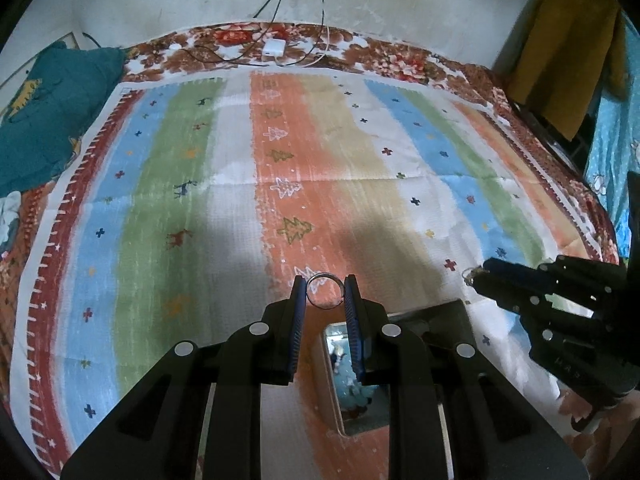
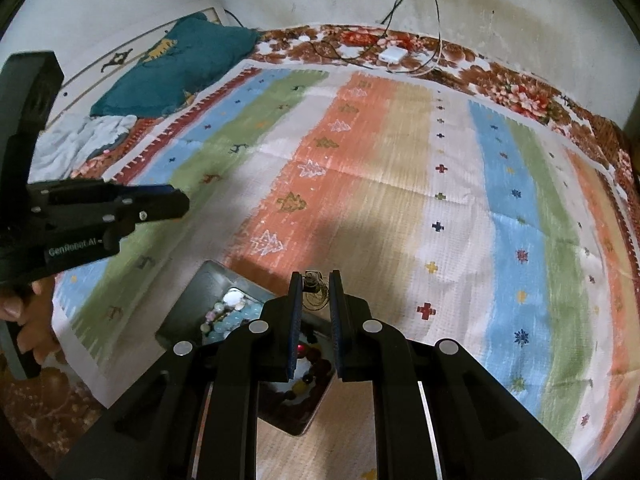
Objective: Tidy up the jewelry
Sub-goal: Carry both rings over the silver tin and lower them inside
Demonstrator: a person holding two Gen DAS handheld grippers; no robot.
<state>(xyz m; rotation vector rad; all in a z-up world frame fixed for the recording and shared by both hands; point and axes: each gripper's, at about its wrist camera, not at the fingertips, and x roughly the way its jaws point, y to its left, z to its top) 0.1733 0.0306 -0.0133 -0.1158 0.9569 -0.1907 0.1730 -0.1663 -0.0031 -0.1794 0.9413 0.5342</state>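
Observation:
My left gripper (image 1: 325,291) is shut on a silver ring (image 1: 325,290), held between its fingertips above the striped cloth. Below it lies an open jewelry box (image 1: 356,380) with a mirror inside. My right gripper (image 2: 315,285) is shut on a small earring with a thin wire hoop (image 2: 314,295), held over the box (image 2: 200,300). The box holds pale blue, pink and white beads (image 2: 228,316) and dark red and brown beads (image 2: 312,356). The right gripper also shows at the right of the left wrist view (image 1: 480,274), the left gripper at the left of the right wrist view (image 2: 176,202).
A striped cloth (image 1: 280,160) with tree and cross prints covers a floral bedsheet (image 1: 400,60). A teal pillow (image 1: 52,120) lies at the far left. A white charger with cables (image 1: 274,46) sits by the back wall. A yellow cloth (image 1: 568,48) hangs at the far right.

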